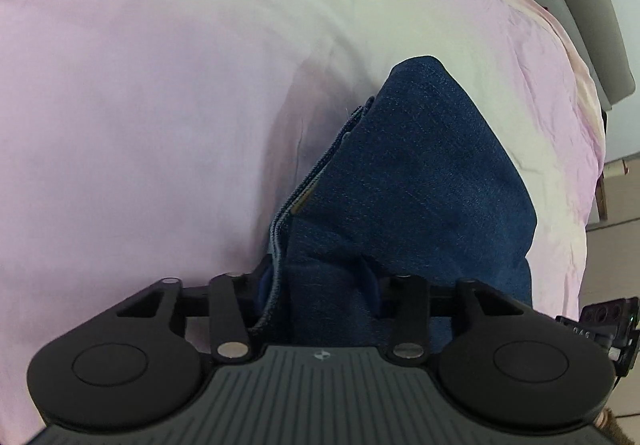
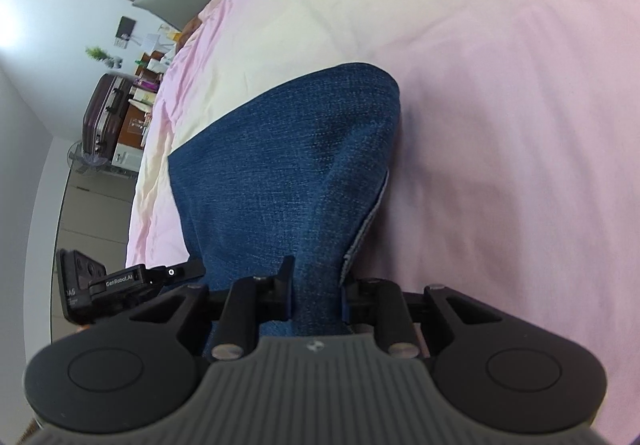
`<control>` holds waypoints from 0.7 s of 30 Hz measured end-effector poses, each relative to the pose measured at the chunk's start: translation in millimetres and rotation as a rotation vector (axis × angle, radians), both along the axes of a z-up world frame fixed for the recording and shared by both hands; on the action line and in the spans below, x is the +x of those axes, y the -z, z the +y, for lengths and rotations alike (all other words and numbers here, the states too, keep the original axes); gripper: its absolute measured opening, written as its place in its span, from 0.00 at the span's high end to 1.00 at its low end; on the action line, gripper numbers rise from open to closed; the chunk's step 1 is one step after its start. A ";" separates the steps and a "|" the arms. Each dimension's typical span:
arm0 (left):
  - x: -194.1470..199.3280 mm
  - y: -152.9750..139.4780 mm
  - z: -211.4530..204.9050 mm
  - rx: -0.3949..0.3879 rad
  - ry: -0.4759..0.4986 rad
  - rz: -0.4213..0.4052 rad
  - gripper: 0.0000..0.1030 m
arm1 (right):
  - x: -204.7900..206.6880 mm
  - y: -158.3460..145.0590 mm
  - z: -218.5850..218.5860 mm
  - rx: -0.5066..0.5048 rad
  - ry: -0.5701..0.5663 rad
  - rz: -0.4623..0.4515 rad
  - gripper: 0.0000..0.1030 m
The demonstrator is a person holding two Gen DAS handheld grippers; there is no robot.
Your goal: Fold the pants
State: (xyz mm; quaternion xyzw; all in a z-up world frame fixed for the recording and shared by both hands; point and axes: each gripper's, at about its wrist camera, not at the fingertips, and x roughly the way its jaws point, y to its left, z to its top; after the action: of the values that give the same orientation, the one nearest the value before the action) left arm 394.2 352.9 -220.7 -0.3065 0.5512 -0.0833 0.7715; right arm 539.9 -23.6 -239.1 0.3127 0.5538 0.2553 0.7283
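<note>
We have both claws, left claw [image 1: 320,285] and right claw [image 2: 316,297], clamped on the pants [image 2: 288,165]; we should lift evenly above the bed [image 2: 500,105], keeping edges aligned.

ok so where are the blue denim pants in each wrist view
Left wrist: blue denim pants right of centre, running up from the left hand-held gripper shut on them.
Right wrist: centre, rising from the right hand-held gripper.
Shared landmark: pink bedsheet beneath.

Dark blue denim pants [image 1: 420,181] lie on a pale pink and cream sheet [image 1: 160,105], beside a maroon suitcase [image 2: 105,113].
</note>
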 end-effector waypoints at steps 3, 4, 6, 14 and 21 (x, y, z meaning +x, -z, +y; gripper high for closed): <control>-7.3 -18.3 -11.4 0.085 -0.019 -0.019 0.61 | -0.6 -2.5 1.3 -0.014 0.010 0.008 0.84; -11.2 -26.1 -14.8 0.107 -0.025 -0.035 0.64 | -1.2 -5.3 2.2 -0.019 0.015 0.010 0.84; -19.5 -39.8 -15.4 0.121 -0.031 -0.058 0.68 | -2.7 -12.0 3.1 -0.025 0.023 0.012 0.85; -81.1 -92.2 -4.1 0.172 -0.039 -0.088 0.69 | -29.1 -59.1 11.7 -0.016 -0.030 -0.006 0.86; -141.5 -102.2 -3.1 0.224 -0.100 -0.100 0.69 | -73.8 -69.8 32.2 0.019 -0.148 -0.031 0.85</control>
State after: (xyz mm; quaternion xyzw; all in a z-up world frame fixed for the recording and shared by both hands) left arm 252.7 349.9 -118.5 -0.2408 0.5019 0.0022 0.8307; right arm 466.1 8.6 -169.3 0.2737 0.5618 0.3184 0.7128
